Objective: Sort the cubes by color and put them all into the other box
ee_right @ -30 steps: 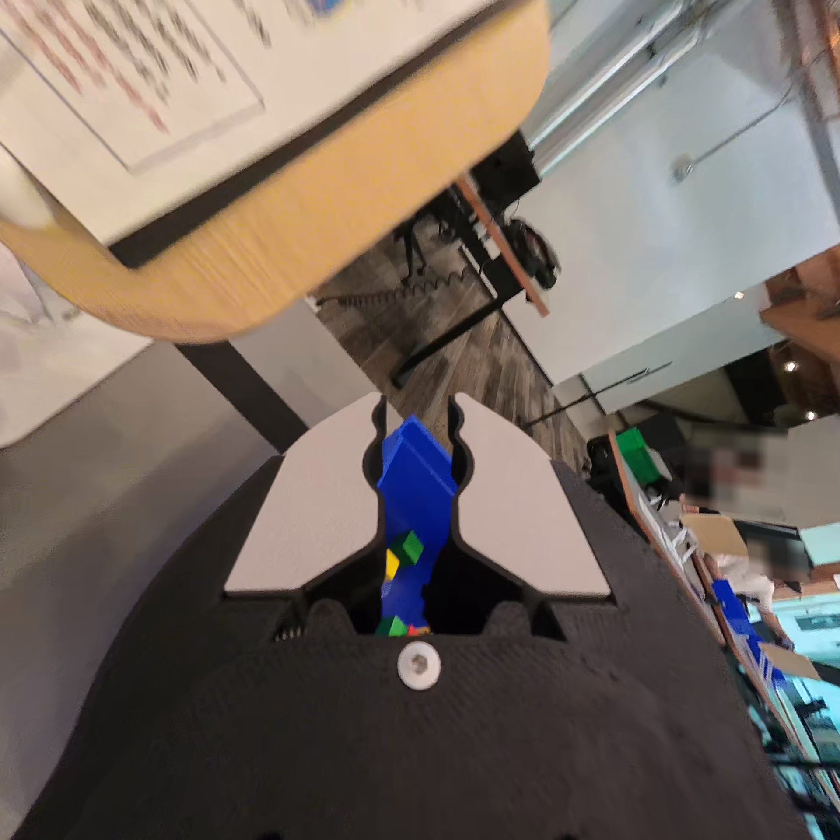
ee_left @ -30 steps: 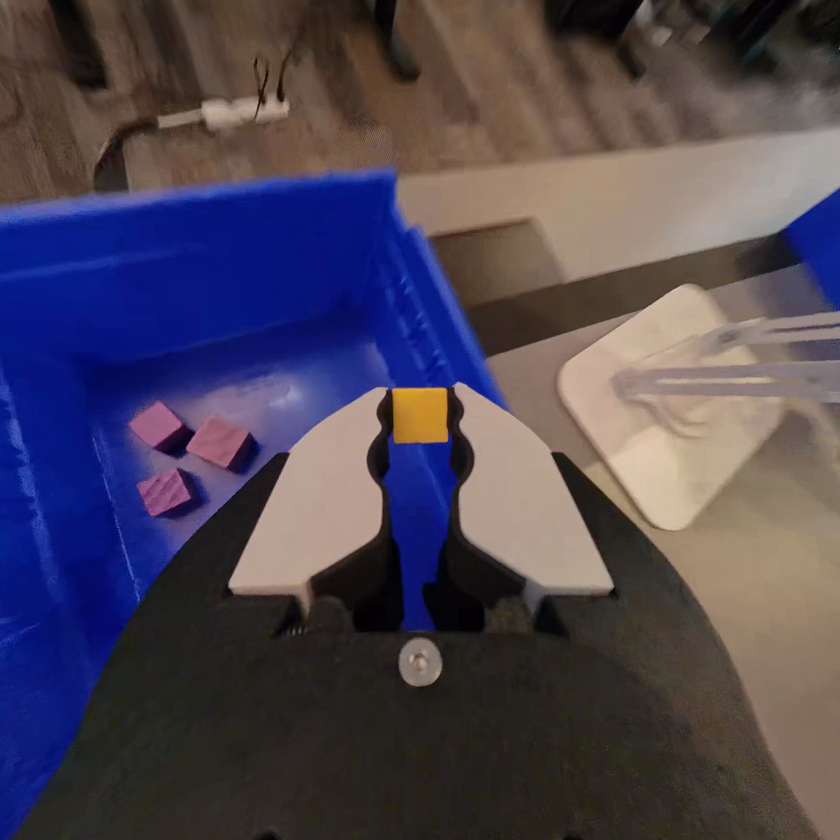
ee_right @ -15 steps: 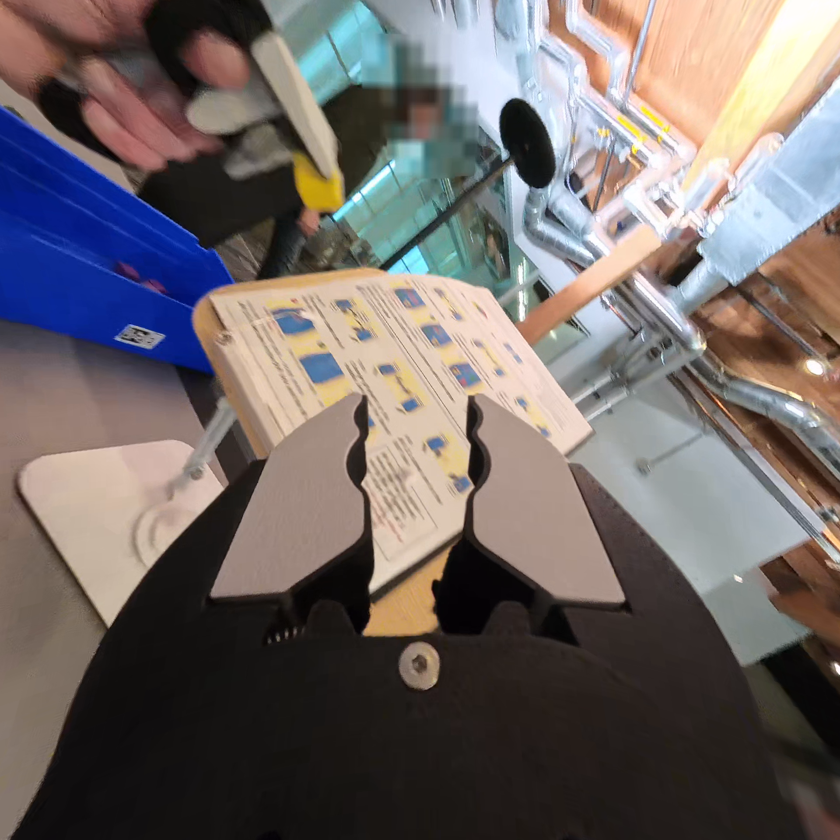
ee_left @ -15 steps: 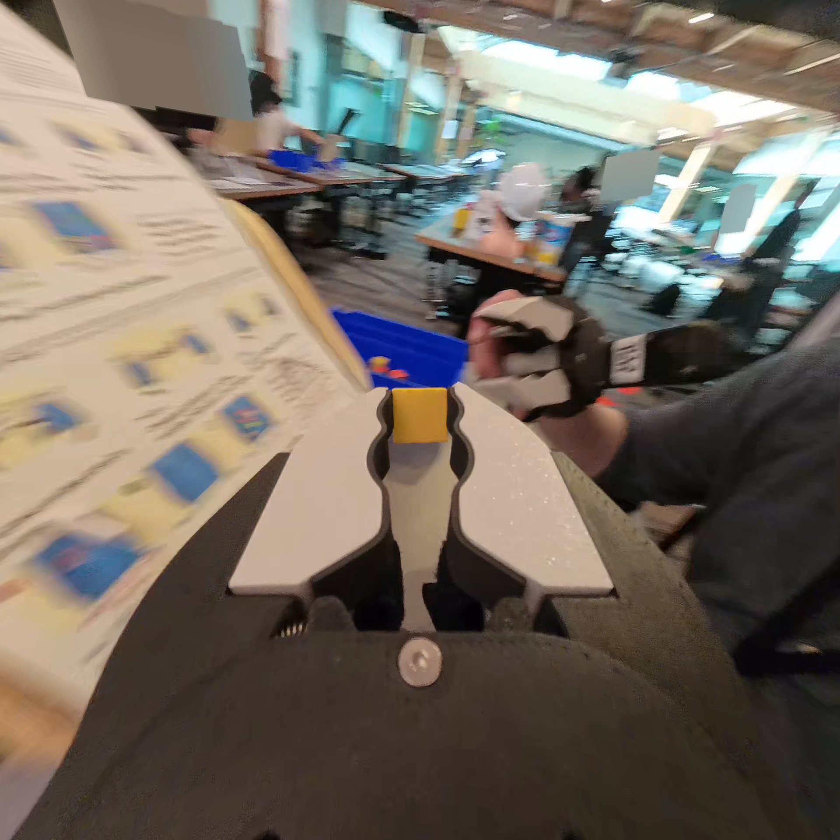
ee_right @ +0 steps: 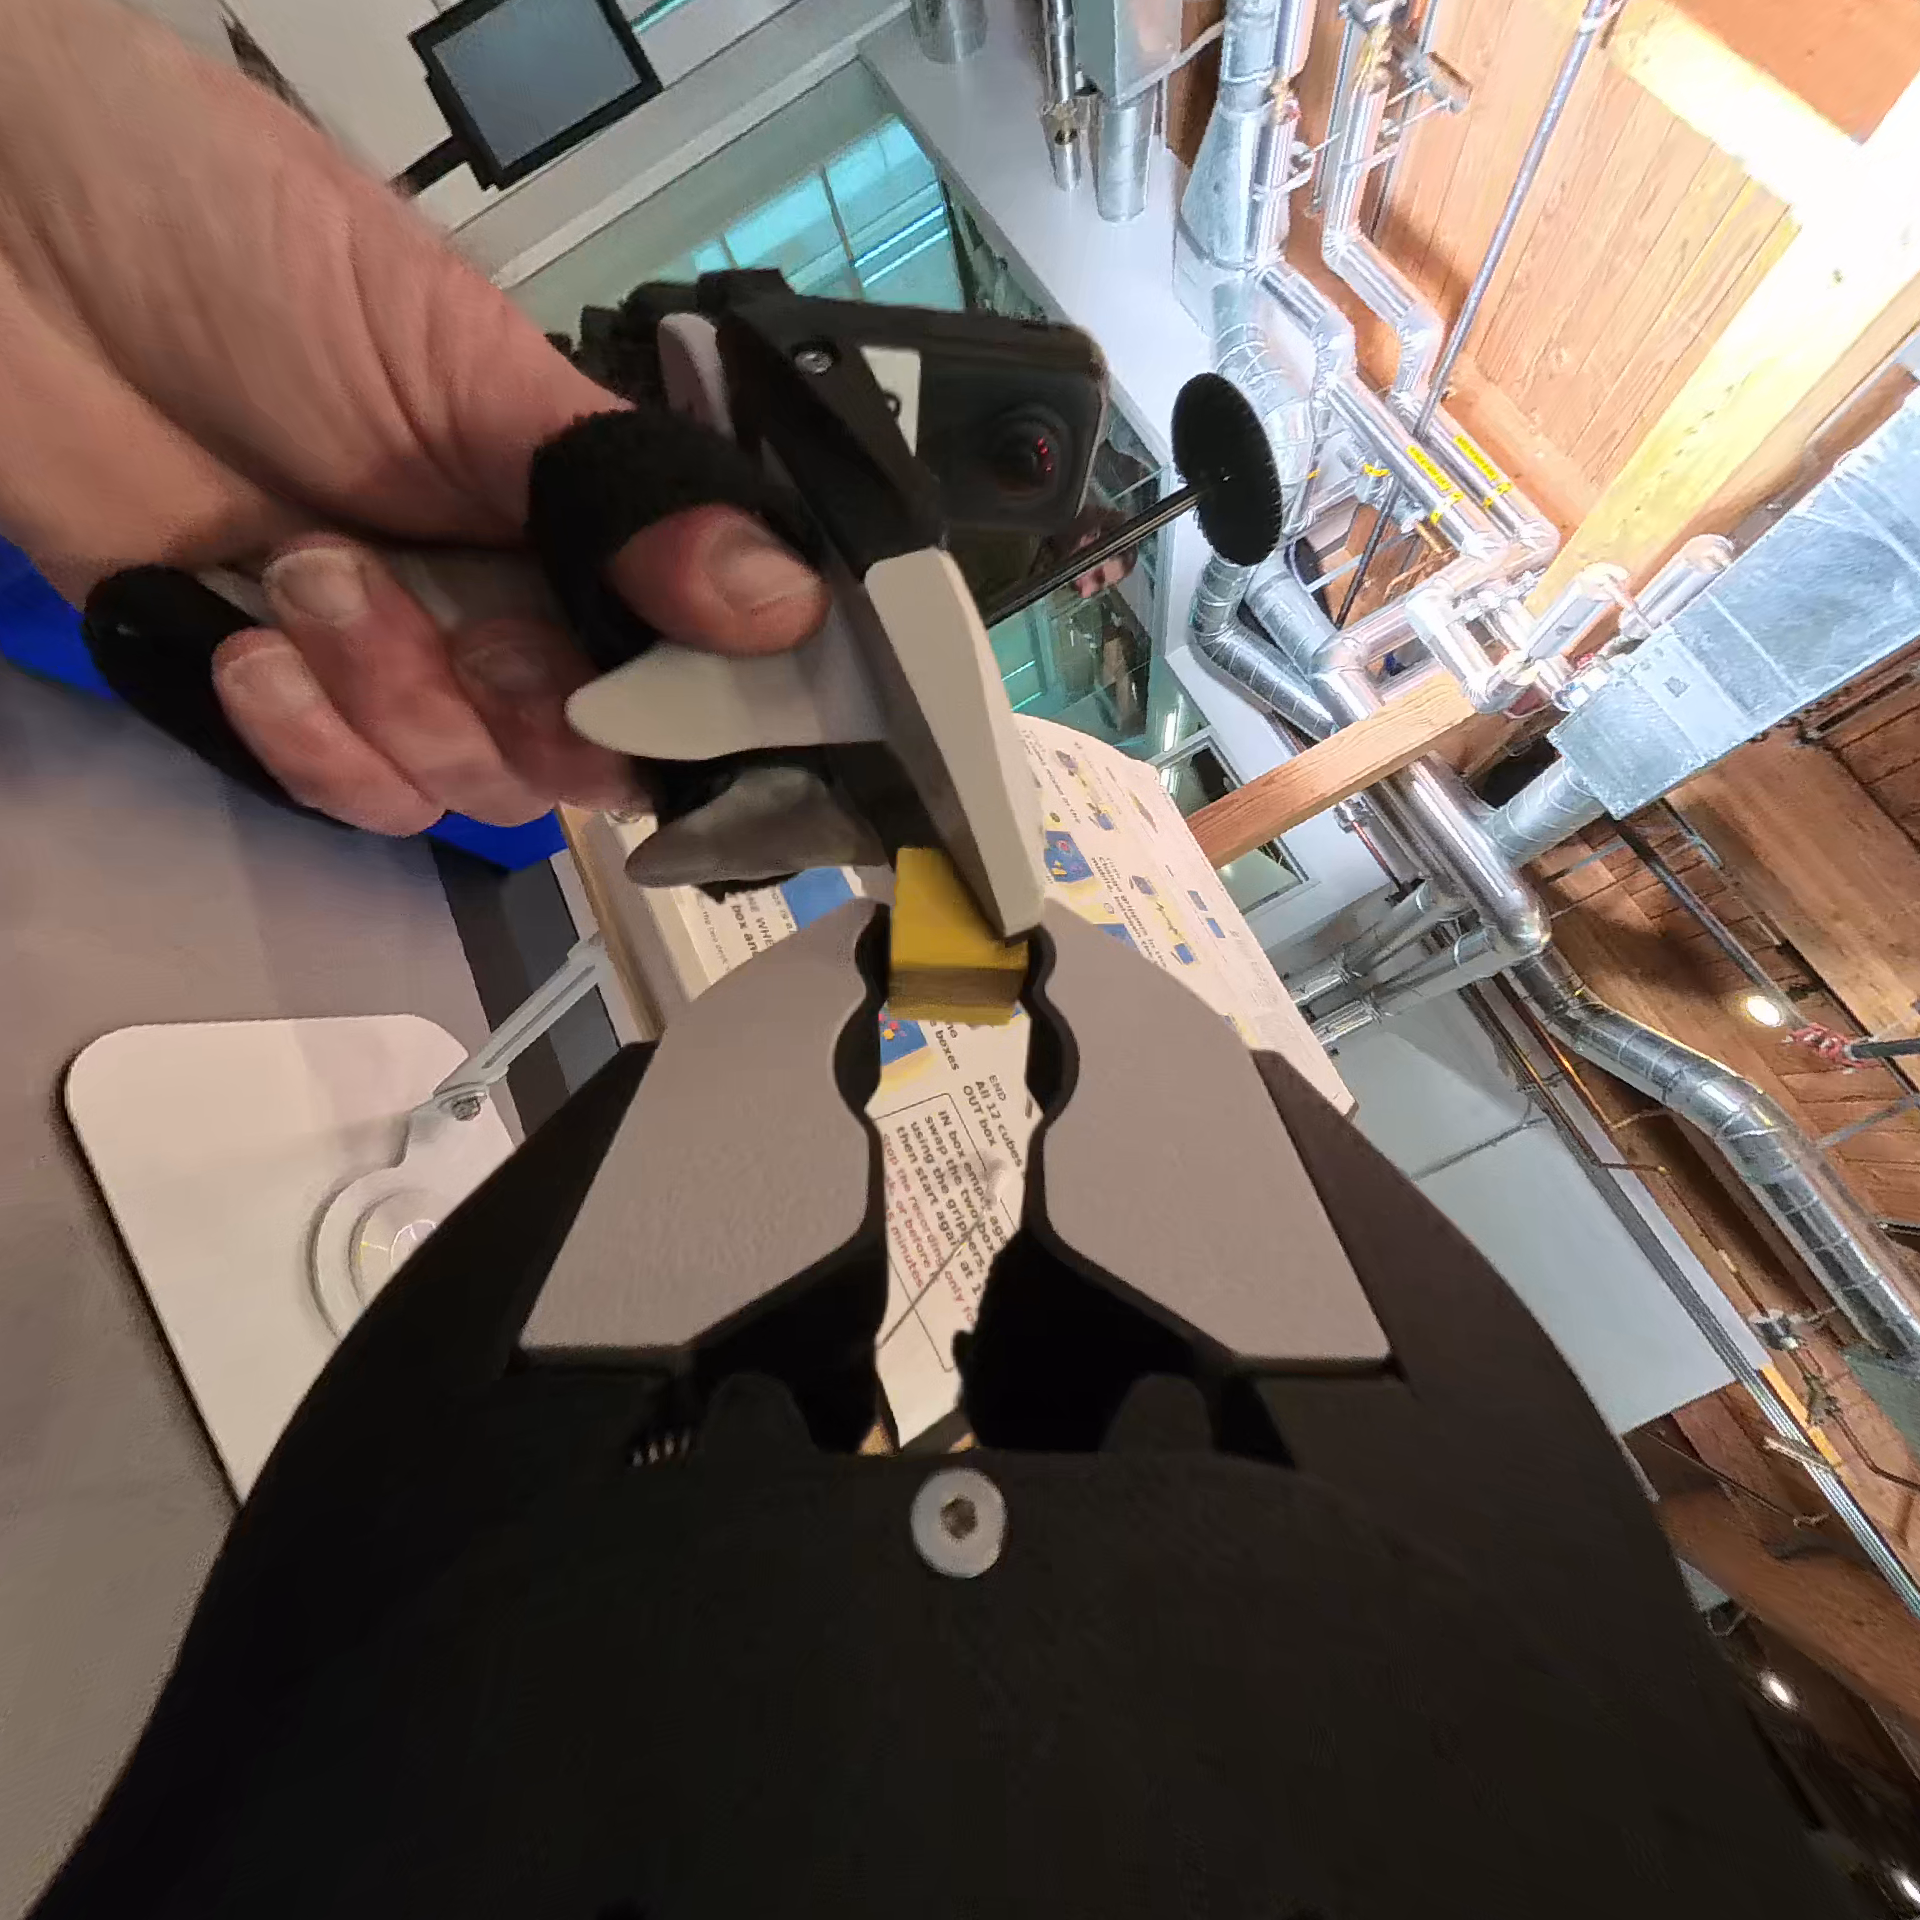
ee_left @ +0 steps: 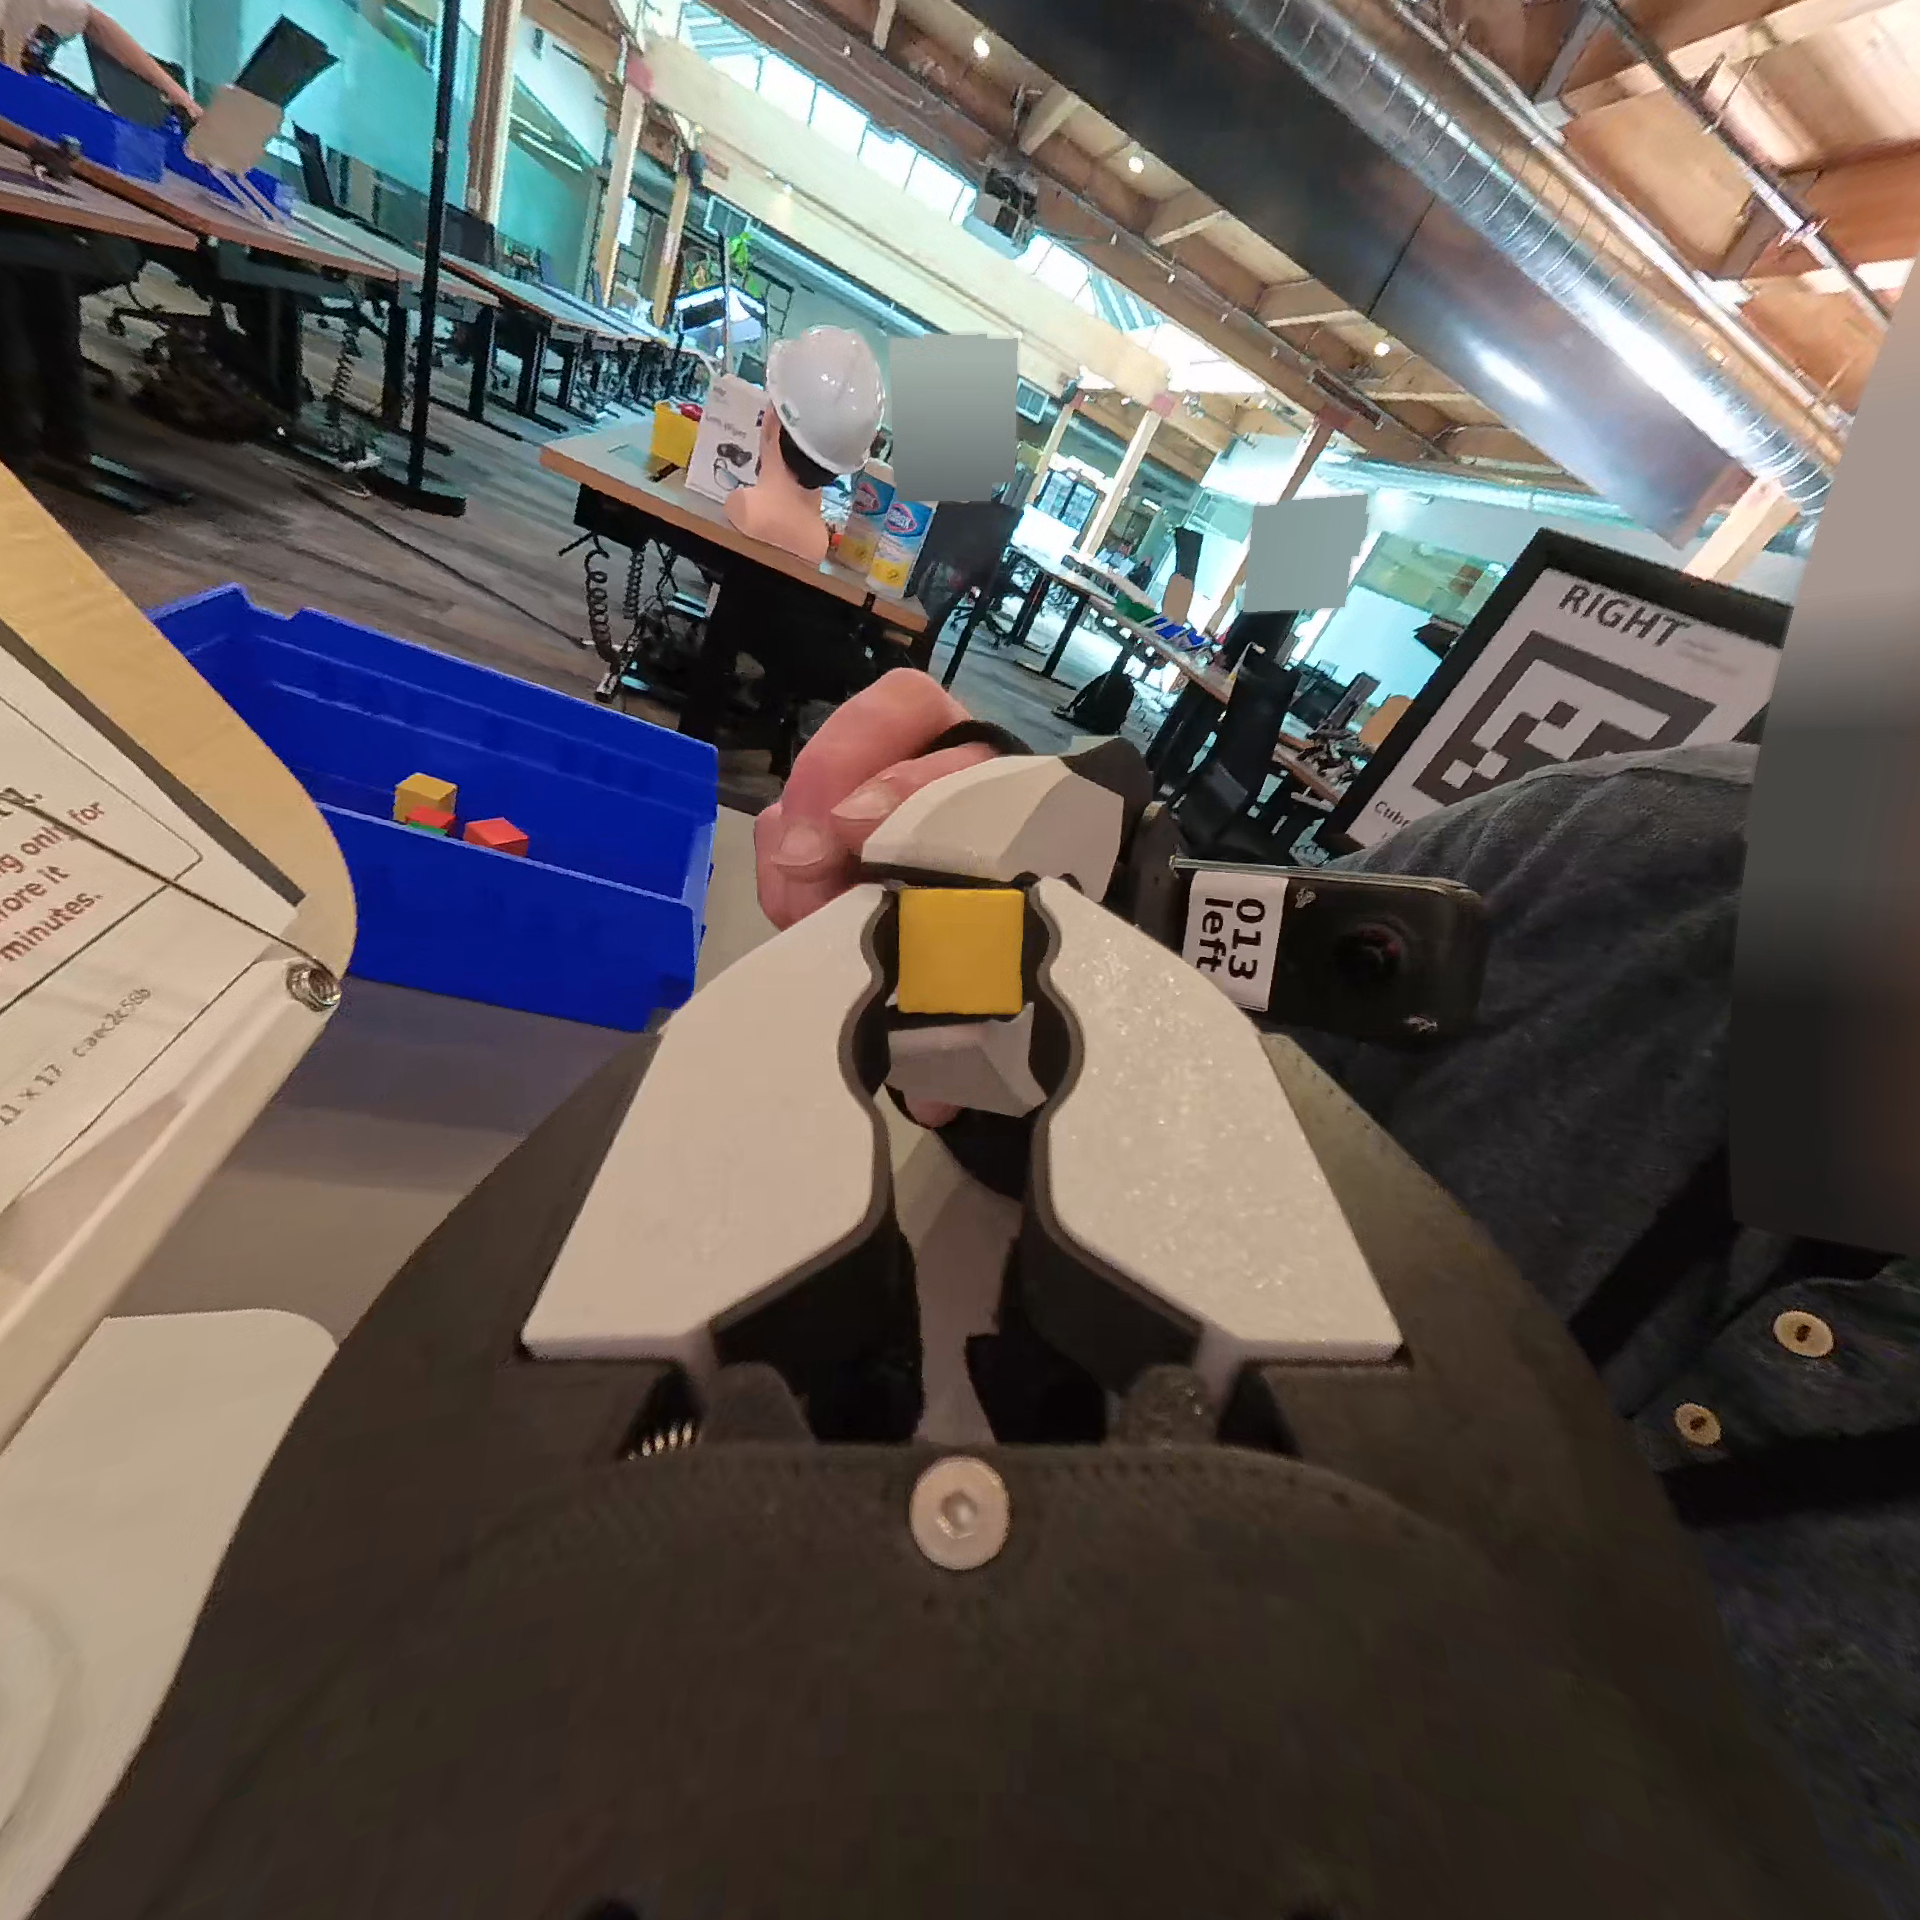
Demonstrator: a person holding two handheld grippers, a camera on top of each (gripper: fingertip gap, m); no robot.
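L wrist view: L gripper (ee_left: 961,951) pinched yellow cube (ee_left: 958,950) at tips, held mid-air, right of blue box (ee_left: 499,914); R gripper's fingers (ee_left: 987,821) above/below cube. Judged handover.

R wrist view: R gripper (ee_right: 956,961) clamped on same yellow cube (ee_right: 940,961), crosswise to L gripper's fingers (ee_right: 956,758); both gripped.

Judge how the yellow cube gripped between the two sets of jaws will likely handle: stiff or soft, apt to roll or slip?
The yellow cube looks stiff: its edges stay square under pressure. Flat faces suggest it won't roll. Its smooth, painted-looking sides might slip.
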